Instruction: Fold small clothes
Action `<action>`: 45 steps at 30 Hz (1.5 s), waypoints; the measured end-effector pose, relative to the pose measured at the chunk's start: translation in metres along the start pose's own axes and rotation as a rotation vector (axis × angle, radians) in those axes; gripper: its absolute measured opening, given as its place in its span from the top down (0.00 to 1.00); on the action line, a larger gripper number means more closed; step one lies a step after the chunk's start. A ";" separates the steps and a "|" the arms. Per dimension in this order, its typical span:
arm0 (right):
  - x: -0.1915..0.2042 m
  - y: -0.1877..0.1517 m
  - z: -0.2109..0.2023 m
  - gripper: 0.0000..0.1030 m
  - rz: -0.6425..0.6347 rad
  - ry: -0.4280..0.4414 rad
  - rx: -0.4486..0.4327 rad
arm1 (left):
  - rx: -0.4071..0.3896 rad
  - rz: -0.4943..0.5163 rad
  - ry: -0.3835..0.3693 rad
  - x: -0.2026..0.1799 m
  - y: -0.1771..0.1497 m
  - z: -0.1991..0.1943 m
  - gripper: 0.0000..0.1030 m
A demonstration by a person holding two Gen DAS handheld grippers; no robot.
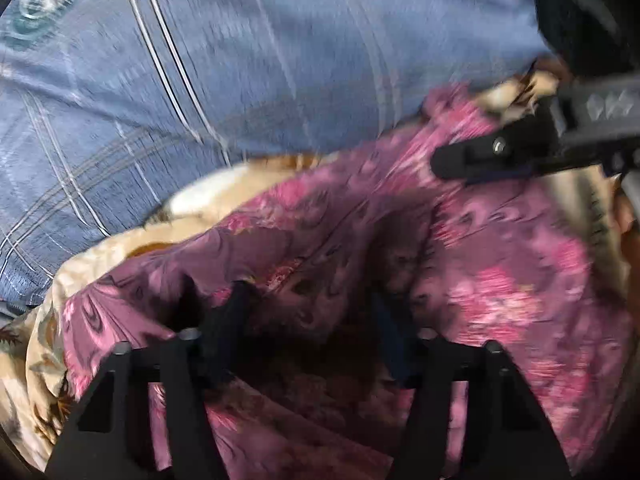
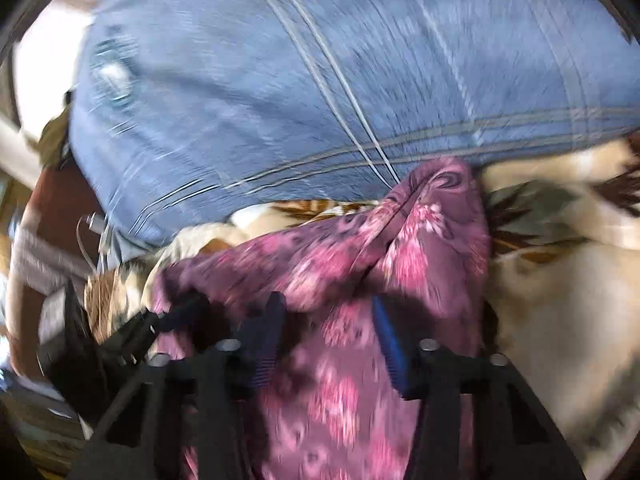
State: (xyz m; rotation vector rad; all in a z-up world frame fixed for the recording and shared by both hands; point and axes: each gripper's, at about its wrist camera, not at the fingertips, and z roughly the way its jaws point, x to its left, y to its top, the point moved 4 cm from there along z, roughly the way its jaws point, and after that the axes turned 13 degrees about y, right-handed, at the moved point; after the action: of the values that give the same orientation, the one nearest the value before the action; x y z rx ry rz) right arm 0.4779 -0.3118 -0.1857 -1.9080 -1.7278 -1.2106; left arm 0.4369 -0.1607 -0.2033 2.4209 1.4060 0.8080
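- Purple floral garment (image 1: 320, 248): thin, slippery-looking printed fabric in pink and mauve, bunched in soft folds on a cream leaf-patterned blanket (image 1: 192, 204), just before a blue striped pillow (image 1: 240, 60).
- Left gripper (image 1: 316, 320): fingers spread, with cloth lying between and over them; whether they pinch it cannot be told through blur and shadow.
- Right gripper (image 2: 328, 332): blue-padded fingers (image 2: 390, 348) stand apart, fabric running loosely between them and rising to a peaked fold (image 2: 436, 188) against the pillow; apparently released. In the left view it reaches in from the right (image 1: 472, 156), above the garment's far edge.
- Step in hand, as judged: early arranging or gathering; the garment is crumpled, with no flat fold yet formed.
- Next move calls for: finding two edges or corners, closing firmly on each, then drawing the limp cloth taut and flat before folding.
- Both views are motion-blurred.
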 end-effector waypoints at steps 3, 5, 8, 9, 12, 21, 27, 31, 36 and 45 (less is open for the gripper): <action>0.000 -0.008 0.010 0.77 0.012 0.011 0.017 | 0.031 0.020 -0.005 0.010 0.001 0.012 0.86; 0.003 -0.008 0.002 0.92 0.001 -0.020 -0.007 | 0.006 -0.032 -0.066 0.030 0.008 -0.004 0.96; 0.021 0.003 -0.023 0.92 -0.020 0.075 -0.081 | -0.097 -0.103 -0.102 0.063 0.035 -0.041 0.96; 0.025 0.009 -0.025 0.92 -0.015 0.099 -0.090 | -0.101 -0.122 -0.110 0.073 0.048 -0.047 0.96; 0.027 0.039 -0.025 0.92 0.015 0.133 -0.128 | -0.111 -0.234 -0.092 0.100 0.086 -0.037 0.96; 0.017 0.020 -0.059 0.38 -0.017 0.030 -0.230 | -0.138 -0.411 -0.008 0.166 0.036 -0.049 0.29; 0.032 -0.036 -0.074 0.30 -0.144 -0.001 -0.225 | -0.110 -0.430 0.008 0.188 -0.029 -0.059 0.28; 0.027 -0.015 -0.049 0.31 -0.195 -0.147 -0.183 | -0.084 -0.426 -0.038 0.170 -0.004 -0.045 0.28; 0.000 0.020 -0.003 0.32 -0.153 -0.100 0.027 | -0.061 -0.376 -0.101 0.148 0.042 -0.022 0.28; 0.015 0.032 -0.030 0.96 -0.221 -0.184 -0.055 | -0.053 -0.461 -0.188 0.162 0.059 -0.014 0.37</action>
State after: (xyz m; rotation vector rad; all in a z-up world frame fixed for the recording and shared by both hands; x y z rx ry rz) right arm 0.4952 -0.3303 -0.1469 -1.9548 -2.0676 -1.2001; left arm 0.5349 -0.0541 -0.1088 1.9521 1.7380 0.4840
